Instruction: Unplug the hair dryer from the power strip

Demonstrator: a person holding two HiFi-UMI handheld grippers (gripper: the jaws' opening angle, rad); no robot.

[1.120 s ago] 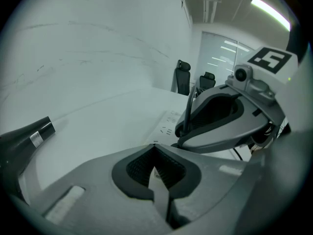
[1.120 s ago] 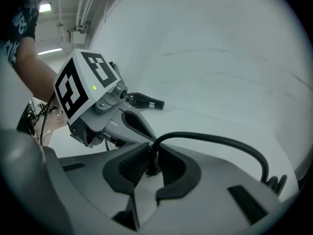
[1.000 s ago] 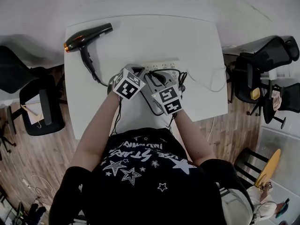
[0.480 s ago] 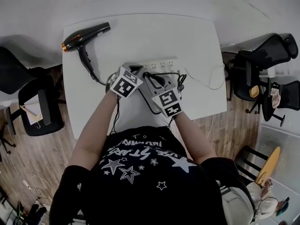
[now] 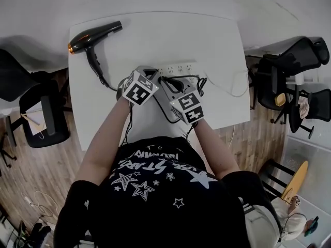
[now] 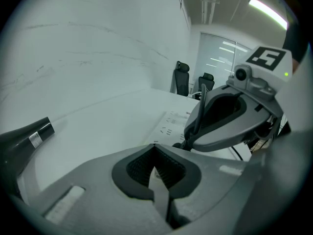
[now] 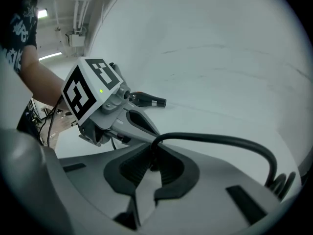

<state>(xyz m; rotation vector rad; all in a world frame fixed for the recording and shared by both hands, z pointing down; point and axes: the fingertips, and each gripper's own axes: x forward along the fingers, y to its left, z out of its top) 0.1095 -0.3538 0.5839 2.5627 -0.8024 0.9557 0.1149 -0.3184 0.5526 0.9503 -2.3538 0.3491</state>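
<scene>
The black hair dryer (image 5: 92, 39) lies at the table's far left corner, and its black cord (image 5: 102, 79) runs down towards the grippers. The white power strip (image 5: 179, 69) lies mid-table. My right gripper (image 5: 170, 86) sits just in front of the strip and is shut on the dryer's black cord (image 7: 210, 141), which arcs out to the right of the jaws (image 7: 154, 154). My left gripper (image 5: 150, 76) rests at the strip's left end, and its jaws (image 6: 155, 150) are shut with nothing between them. The strip (image 6: 172, 124) shows just beyond them.
The white table (image 5: 155, 40) stands against a white wall. The strip's white lead (image 5: 234, 93) loops toward the right edge. Black office chairs (image 5: 295, 61) stand on the right, another chair (image 5: 39, 112) on the left. Black cord loops (image 5: 170, 119) lie near the front edge.
Almost nothing has changed. Both grippers stay at the power strip; the right one has shifted slightly up and to the right, still holding the cord.
</scene>
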